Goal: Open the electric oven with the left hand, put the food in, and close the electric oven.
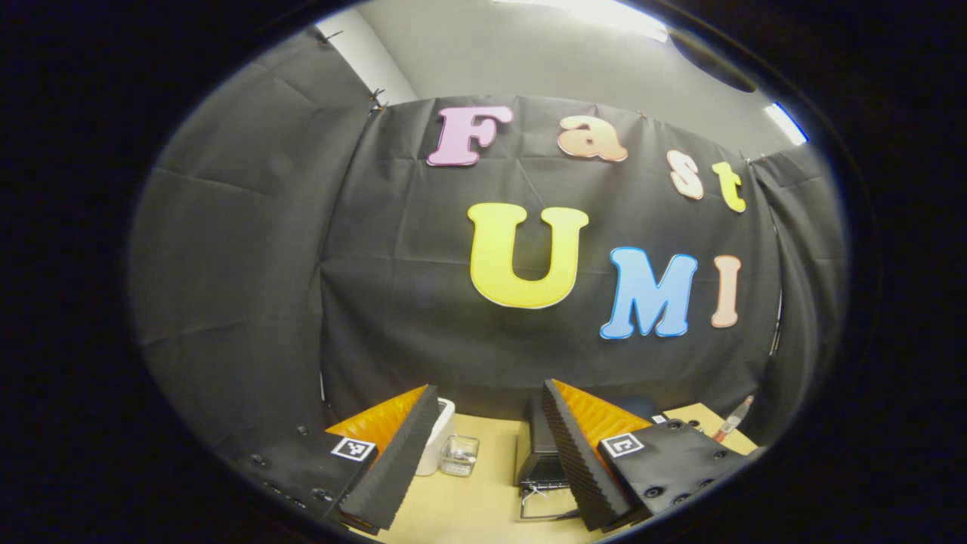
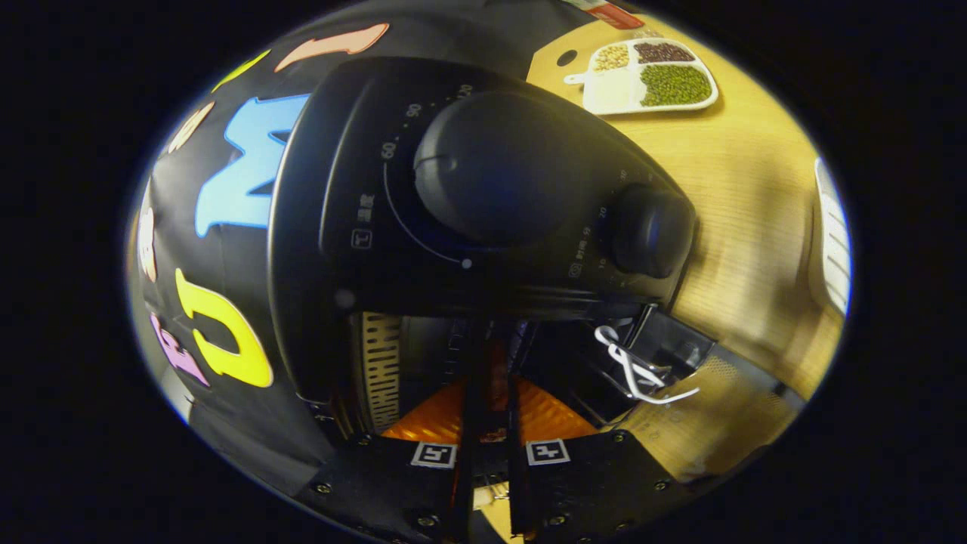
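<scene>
The oven (image 2: 483, 196) is seen close ahead of the right gripper (image 2: 489, 434), whose fingers are held narrow, reaching into its opened front; whether food is gripped cannot be told. The left gripper (image 1: 483, 446) is held wide, back from the oven (image 1: 538, 453) on the table (image 1: 483, 506).

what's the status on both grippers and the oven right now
Left gripper open, held clear above the table. Right gripper nearly shut, reaching into the oven; door open. Held item unclear.
</scene>
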The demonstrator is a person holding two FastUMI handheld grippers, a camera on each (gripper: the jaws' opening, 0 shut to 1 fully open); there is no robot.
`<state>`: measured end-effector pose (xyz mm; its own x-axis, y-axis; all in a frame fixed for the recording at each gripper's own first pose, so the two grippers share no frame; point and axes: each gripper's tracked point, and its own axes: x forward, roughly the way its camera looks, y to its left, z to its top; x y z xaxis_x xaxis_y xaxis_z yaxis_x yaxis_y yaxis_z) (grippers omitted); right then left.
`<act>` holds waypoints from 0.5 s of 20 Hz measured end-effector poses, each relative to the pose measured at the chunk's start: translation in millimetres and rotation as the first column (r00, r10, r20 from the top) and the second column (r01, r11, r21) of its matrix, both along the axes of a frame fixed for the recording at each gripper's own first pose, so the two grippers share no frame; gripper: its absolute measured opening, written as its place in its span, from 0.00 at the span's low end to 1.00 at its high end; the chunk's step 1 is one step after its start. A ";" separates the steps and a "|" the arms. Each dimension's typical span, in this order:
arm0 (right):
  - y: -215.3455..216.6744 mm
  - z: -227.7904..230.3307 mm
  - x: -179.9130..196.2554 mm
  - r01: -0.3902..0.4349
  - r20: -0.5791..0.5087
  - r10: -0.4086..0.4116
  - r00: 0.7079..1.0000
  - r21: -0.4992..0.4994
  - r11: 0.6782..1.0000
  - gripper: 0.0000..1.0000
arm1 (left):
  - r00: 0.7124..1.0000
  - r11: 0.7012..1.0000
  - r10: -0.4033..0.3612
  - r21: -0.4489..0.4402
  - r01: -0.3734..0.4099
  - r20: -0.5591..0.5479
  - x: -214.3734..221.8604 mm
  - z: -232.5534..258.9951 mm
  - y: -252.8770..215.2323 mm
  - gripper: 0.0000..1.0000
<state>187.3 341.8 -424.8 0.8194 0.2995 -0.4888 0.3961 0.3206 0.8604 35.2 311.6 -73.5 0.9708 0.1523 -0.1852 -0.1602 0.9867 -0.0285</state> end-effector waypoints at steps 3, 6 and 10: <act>-0.8 -6.5 -2.7 -0.017 -0.067 0.010 0.998 -0.104 0.994 0.26 | 1.000 1.000 -0.009 -0.008 0.009 0.000 4.6 -2.6 -2.1 0.93; -3.6 -1.5 -8.9 -0.064 -0.085 0.047 0.995 -0.216 0.974 0.46 | 1.000 1.000 -0.014 -0.020 0.014 0.010 5.8 -1.1 -3.7 0.96; -14.2 9.1 -23.6 -0.096 -0.100 0.069 0.993 -0.296 0.950 0.68 | 1.000 0.999 -0.023 -0.036 0.023 0.015 8.1 -5.0 -5.5 0.93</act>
